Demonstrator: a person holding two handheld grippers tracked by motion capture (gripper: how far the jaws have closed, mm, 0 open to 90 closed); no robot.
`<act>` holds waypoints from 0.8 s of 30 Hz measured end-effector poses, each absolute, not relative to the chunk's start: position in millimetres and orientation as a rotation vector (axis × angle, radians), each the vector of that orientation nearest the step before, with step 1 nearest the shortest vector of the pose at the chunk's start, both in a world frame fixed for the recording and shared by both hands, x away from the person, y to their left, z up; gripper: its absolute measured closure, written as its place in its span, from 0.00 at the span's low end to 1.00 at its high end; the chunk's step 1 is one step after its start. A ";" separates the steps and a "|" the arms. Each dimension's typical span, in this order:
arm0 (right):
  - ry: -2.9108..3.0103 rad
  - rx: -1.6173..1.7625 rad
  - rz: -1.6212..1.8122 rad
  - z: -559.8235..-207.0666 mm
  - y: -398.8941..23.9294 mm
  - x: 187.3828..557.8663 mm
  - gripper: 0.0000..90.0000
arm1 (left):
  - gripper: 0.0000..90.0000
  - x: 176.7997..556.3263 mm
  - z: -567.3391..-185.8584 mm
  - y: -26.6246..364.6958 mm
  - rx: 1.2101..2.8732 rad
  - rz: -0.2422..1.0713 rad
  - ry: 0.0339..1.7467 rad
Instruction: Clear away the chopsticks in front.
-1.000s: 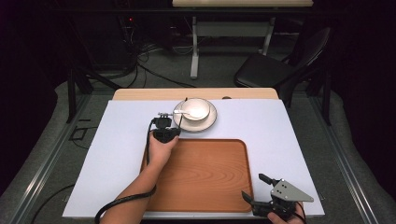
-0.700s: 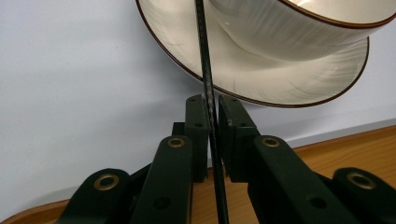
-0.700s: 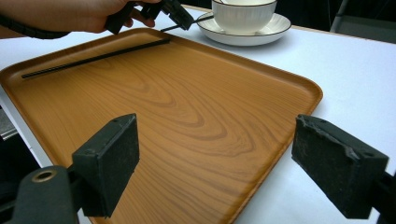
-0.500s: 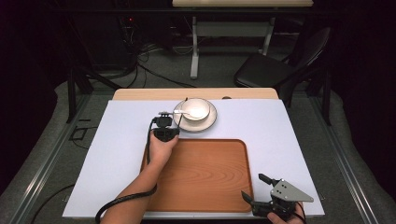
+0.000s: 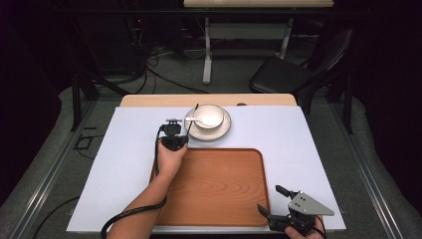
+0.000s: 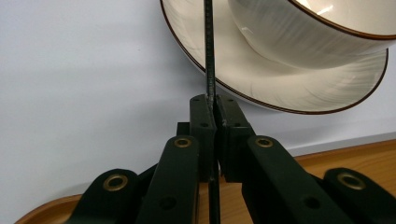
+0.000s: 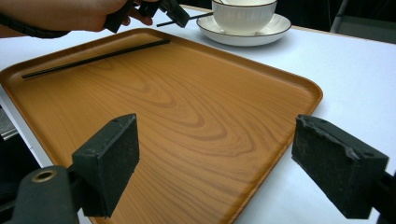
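Left gripper view: chopstick [image 6: 209,56] between gripper [image 6: 214,109] jaws

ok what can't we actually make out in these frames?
- Lower end of the chopstick: left gripper view, hidden behind the left gripper.
- Bowl contents: right gripper view, rim cut by the top edge.
- Second chopstick on the tray: high view, behind the forearm.

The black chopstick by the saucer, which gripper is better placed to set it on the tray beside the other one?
Left. The left gripper is already shut on the black chopstick near the tray edge; the right gripper is open at the tray's near right corner.
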State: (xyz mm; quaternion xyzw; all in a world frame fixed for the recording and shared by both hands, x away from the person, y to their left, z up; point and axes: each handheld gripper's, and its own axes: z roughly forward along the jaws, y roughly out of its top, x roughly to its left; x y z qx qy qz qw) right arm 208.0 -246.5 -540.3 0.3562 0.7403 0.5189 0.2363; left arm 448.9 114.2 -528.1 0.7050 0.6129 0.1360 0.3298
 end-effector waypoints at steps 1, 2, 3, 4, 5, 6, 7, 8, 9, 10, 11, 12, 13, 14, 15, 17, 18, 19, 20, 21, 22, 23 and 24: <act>2.030 0.977 1.422 -540.3 -246.6 208.1 0.16 | 0.96 448.5 -527.5 116.3 1.842 0.359 1.597; 2.029 0.977 1.423 -540.3 -246.6 208.0 0.16 | 0.96 447.9 -526.9 117.9 1.836 0.367 1.598; 2.029 0.978 1.423 -540.3 -246.6 208.0 0.16 | 0.96 447.5 -526.4 119.6 1.830 0.369 1.598; 2.029 0.978 1.423 -540.3 -246.6 208.0 0.16 | 0.96 446.8 -525.5 121.8 1.820 0.371 1.601; 2.030 0.977 1.423 -540.3 -246.5 208.0 0.16 | 0.96 446.2 -525.0 124.0 1.809 0.377 1.604; 2.030 0.978 1.422 -540.2 -246.5 207.8 0.16 | 0.96 445.4 -524.2 127.2 1.799 0.382 1.602; 2.030 0.978 1.422 -540.2 -246.5 207.8 0.16 | 0.96 444.7 -523.4 129.2 1.795 0.384 1.604; 2.030 0.978 1.423 -540.2 -246.5 207.8 0.16 | 0.96 443.9 -522.6 132.0 1.784 0.387 1.605; 2.030 0.977 1.423 -540.2 -246.5 207.9 0.16 | 0.96 442.5 -521.5 135.5 1.775 0.387 1.607; 2.029 0.977 1.423 -540.2 -246.5 208.0 0.16 | 0.96 441.5 -520.8 137.6 1.766 0.389 1.608; 2.029 0.977 1.423 -540.2 -246.5 208.0 0.16 | 0.96 439.6 -519.7 141.5 1.760 0.389 1.604; 2.029 0.979 1.422 -540.3 -246.3 208.2 0.16 | 0.96 438.2 -518.9 143.7 1.756 0.389 1.607; 2.029 0.979 1.422 -540.3 -246.3 208.2 0.16 | 0.96 436.0 -518.1 146.9 1.749 0.390 1.606; 2.030 0.979 1.421 -540.4 -246.5 208.2 0.16 | 0.96 433.7 -517.4 150.0 1.742 0.390 1.606; 2.030 0.983 1.422 -540.5 -246.5 208.4 0.16 | 0.96 429.8 -516.2 155.3 1.738 0.388 1.600; 2.025 0.987 1.425 -540.6 -247.0 209.0 0.16 | 0.96 425.1 -514.5 161.6 1.733 0.389 1.600; 2.024 0.989 1.425 -540.6 -247.3 209.4 0.16 | 0.96 422.8 -513.7 164.5 1.727 0.387 1.599; 2.025 0.990 1.425 -540.6 -247.5 209.7 0.16 | 0.96 418.7 -512.2 169.1 1.722 0.385 1.596; 2.024 0.991 1.428 -540.4 -247.5 210.2 0.16 | 0.96 415.1 -511.1 172.6 1.718 0.387 1.593; 2.024 0.989 1.428 -540.3 -247.3 210.5 0.16 | 0.96 411.6 -509.9 175.8 1.718 0.389 1.592; 2.024 0.988 1.429 -540.4 -246.7 210.8 0.16 | 0.96 408.6 -508.9 178.2 1.717 0.391 1.589; 2.026 0.985 1.429 -540.5 -246.3 211.1 0.16 | 0.96 403.5 -507.2 181.9 1.717 0.396 1.587; 2.032 0.983 1.429 -540.8 -245.4 211.4 0.16 | 0.96 400.3 -506.0 183.9 1.717 0.396 1.583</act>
